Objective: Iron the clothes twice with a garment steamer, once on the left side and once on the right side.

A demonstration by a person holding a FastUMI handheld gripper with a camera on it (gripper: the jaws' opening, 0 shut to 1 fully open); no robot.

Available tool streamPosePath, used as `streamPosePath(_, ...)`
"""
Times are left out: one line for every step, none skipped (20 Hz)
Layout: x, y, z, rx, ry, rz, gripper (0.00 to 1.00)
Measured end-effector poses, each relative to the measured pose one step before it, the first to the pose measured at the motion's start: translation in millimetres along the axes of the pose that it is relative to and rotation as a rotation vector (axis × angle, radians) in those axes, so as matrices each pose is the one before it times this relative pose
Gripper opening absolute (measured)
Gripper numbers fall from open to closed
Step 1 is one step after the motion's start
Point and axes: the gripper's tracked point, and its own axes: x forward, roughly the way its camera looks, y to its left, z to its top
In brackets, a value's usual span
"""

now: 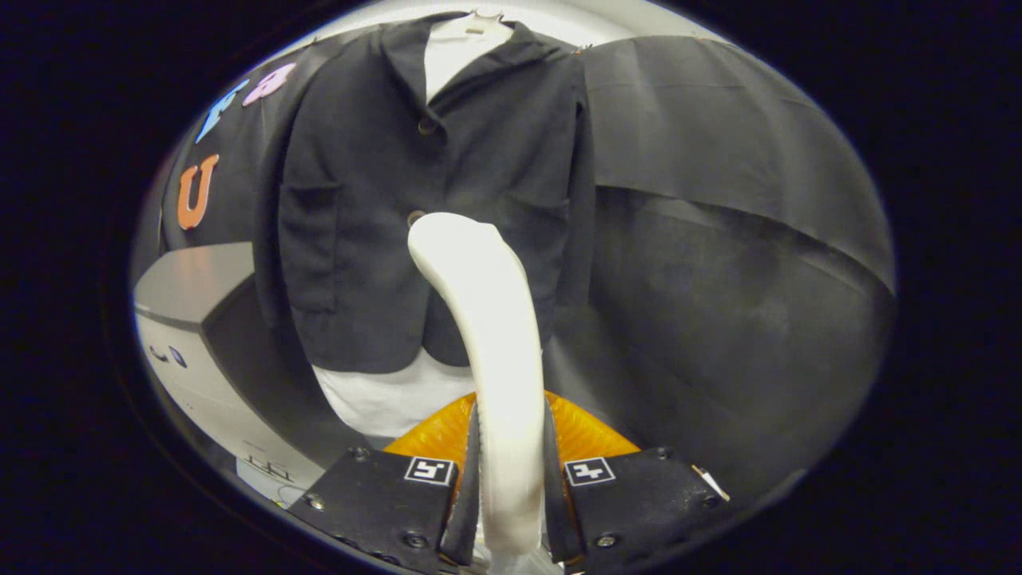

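Nearest, the claw (511,471) is seen pinching the garment steamer (495,343), both fingers (467,487) pressed against the sides of its pale handle. From between them the handle is carried upward and curved over, its rounded head ending just in front of the jacket (415,224). Nothing is placed between the steamer's head and the cloth. Beside the fingers and a little beyond, a grey tabletop (188,287) is seen, with a pale panel under its edge. Farther off, the dark jacket is hung upright against the black cloth wall (718,239), buttoned over a white shirt (383,399) that is shown at the collar and below the hem. Its front is marked by two pockets and two buttons.
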Motion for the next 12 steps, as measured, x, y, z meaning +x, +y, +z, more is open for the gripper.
streamPosePath(-14.02, -1.77, 8.15, 0.01031, -0.01971, 0.00055, 0.37)
streamPosePath(-13.39, -1.89, 7.26, 0.00868, -0.02157, 0.00093, 0.37)
streamPosePath(-14.44, -2.69, 7.54, 0.01082, -0.02217, 0.00115, 0.37)
streamPosePath(-13.35, -0.05, 10.05, 0.01508, -0.02469, 0.00371, 0.37)
streamPosePath(-12.22, -1.5, 10.25, 0.01721, -0.02777, 0.00678, 0.37)
streamPosePath(-12.64, -1.42, 11.46, 0.01085, -0.02762, 0.00698, 0.37)
streamPosePath(-11.83, 1.15, 13.43, 0.0123, -0.02858, 0.00564, 0.37)
streamPosePath(-10.71, 2.48, 13.09, 0.00303, -0.02505, 0.00842, 0.37)
streamPosePath(-9.51, 1.08, 11.61, 0.00103, -0.02915, 0.01249, 0.37)
streamPosePath(-8.42, 2.28, 11.0, -0.00274, -0.02957, 0.01813, 0.37)
streamPosePath(-7.61, 1.75, 9.08, -0.00558, -0.02925, 0.02247, 0.37)
streamPosePath(-6.19, 1.67, 10.28, 0.00085, -0.0277, 0.02529, 0.37)
